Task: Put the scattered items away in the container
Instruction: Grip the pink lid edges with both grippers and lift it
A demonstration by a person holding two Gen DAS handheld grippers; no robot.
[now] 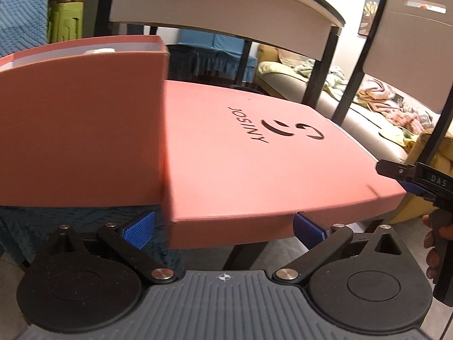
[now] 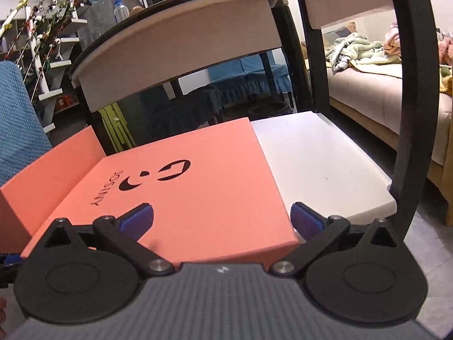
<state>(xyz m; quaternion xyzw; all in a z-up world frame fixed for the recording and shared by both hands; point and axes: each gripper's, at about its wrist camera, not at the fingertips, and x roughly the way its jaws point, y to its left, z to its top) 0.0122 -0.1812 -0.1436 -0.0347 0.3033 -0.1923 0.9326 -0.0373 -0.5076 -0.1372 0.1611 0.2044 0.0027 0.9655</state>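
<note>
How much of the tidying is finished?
Something white already sits inside the open box. The lid lies beside it on a white chair seat. Both hand-held grippers, left and right, are open at the lid's edge. Covering the box remains.

Salmon box and its lid seen from the left tool

The left tool has its blue pads spread wide on either side of the near edge of a flat salmon lid printed with a black logo. Just left of the lid stands the open salmon box, a pale item showing above its rim. The right tool reaches the lid's right corner, with fingers of a hand below it. Beyond stands a chair.
</note>
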